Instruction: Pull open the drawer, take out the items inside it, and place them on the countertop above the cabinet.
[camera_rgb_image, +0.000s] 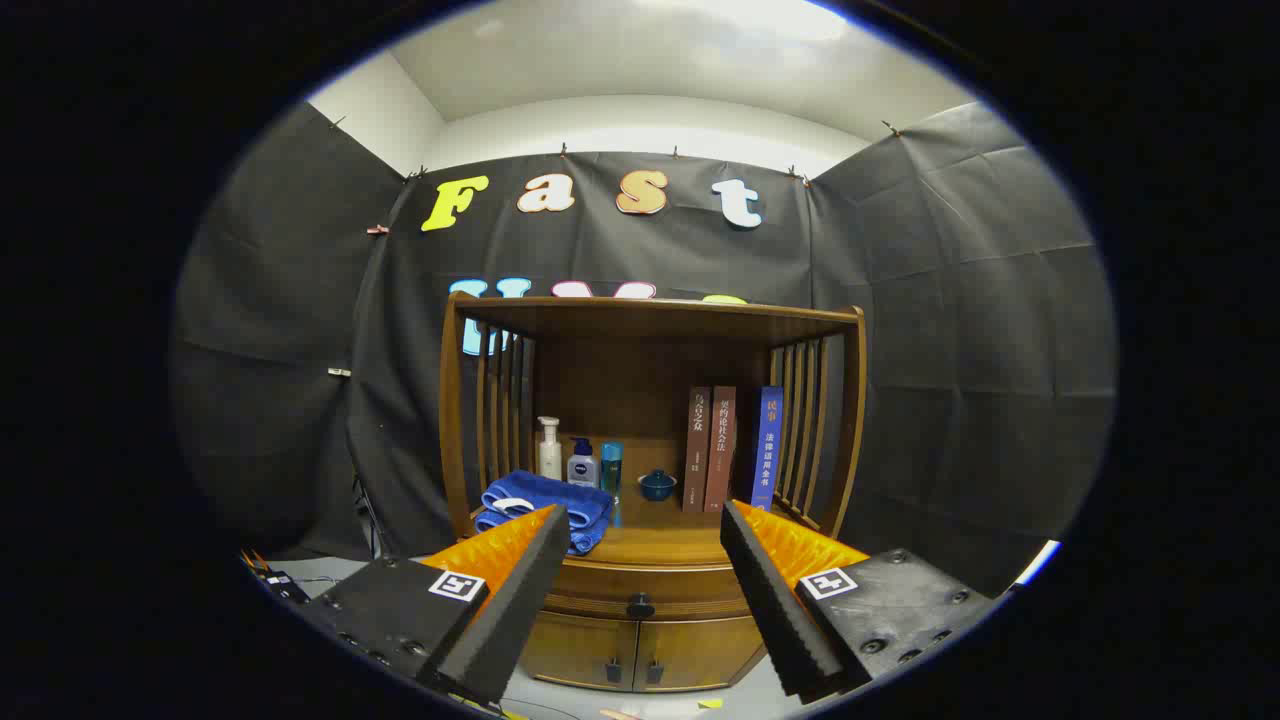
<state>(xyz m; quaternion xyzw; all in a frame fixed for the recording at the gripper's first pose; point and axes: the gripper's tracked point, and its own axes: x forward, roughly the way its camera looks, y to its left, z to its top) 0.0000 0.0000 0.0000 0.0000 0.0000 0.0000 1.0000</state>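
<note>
Hand-held gripper (645, 530) spread wide, holding nothing, aimed at one wooden cabinet (650, 470) well ahead. One closed drawer (650, 592) with a dark knob (640, 606) between and beyond the fingertips, above two small doors. On the surface (665, 545) over it: one folded blue towel (545, 505) behind the left finger, three bottles (580, 462), one small teal bowl (657, 485), three upright books (730, 448).

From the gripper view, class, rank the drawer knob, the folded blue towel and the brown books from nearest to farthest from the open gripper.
1. Drawer knob: between the fingers of the gripper, on the cabinet front.
2. Folded blue towel: on the countertop, by the left finger.
3. Brown books: upright at the back, beyond the fingers.
</note>
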